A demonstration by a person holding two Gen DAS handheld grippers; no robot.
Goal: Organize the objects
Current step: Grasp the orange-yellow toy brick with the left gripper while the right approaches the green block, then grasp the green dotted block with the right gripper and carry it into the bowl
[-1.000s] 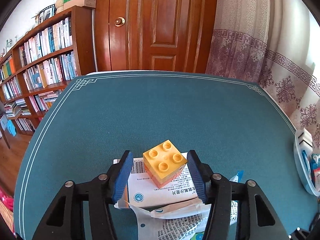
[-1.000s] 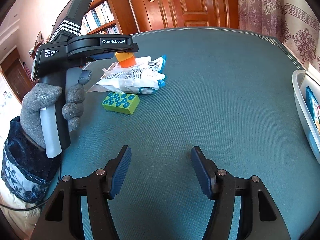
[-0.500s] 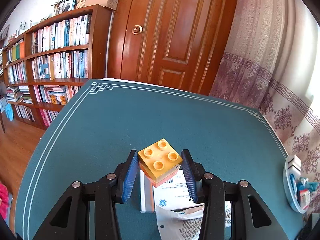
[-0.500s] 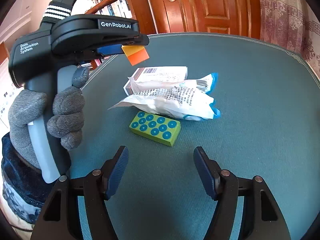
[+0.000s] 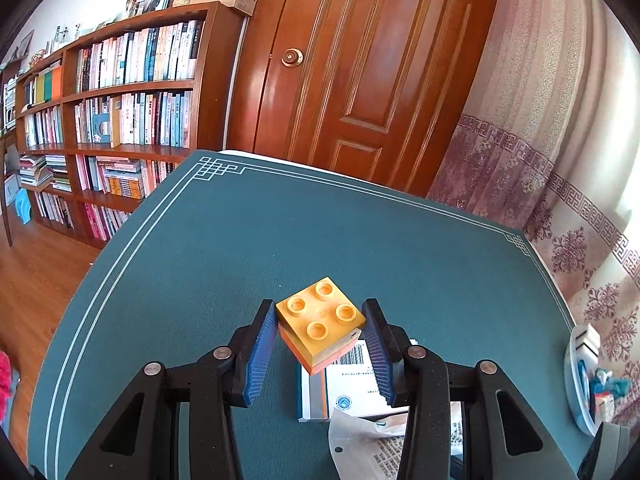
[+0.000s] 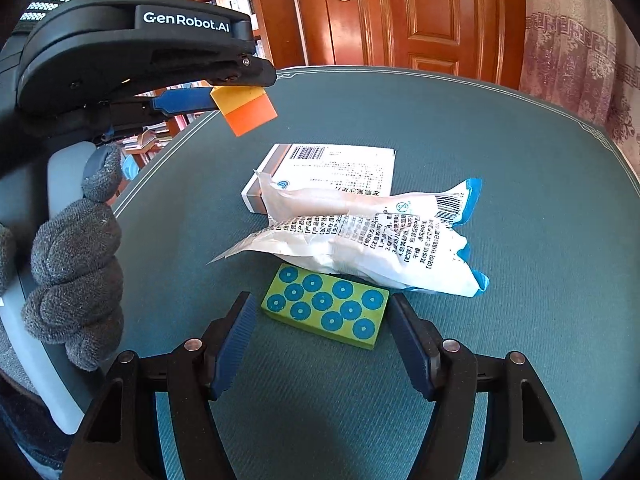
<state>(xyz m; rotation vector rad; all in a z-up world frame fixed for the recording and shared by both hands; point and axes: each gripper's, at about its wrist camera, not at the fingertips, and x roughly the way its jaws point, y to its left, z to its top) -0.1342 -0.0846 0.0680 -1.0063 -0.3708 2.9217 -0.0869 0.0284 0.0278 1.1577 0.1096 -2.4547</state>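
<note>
My left gripper (image 5: 320,344) is shut on a yellow-and-orange block (image 5: 320,324) and holds it in the air above the table. The block (image 6: 244,110) and the left gripper (image 6: 216,100) also show in the right wrist view, at the upper left. My right gripper (image 6: 320,340) is open, low over the table, with a green block with blue studs (image 6: 326,306) lying between its fingertips. A white medicine box (image 6: 332,172) lies beyond it, with a white-and-blue plastic packet (image 6: 380,240) partly on top.
The table has a teal cloth (image 5: 280,240) with a white border line. A white bin (image 5: 580,376) with items stands at the right edge. A bookshelf (image 5: 120,120), a wooden door (image 5: 360,60) and a curtain (image 5: 540,140) stand behind the table.
My left gripper shut on the yellow-and-orange block and lifted it off the medicine box. My right gripper moved forward until the green block lay between its open fingers.
</note>
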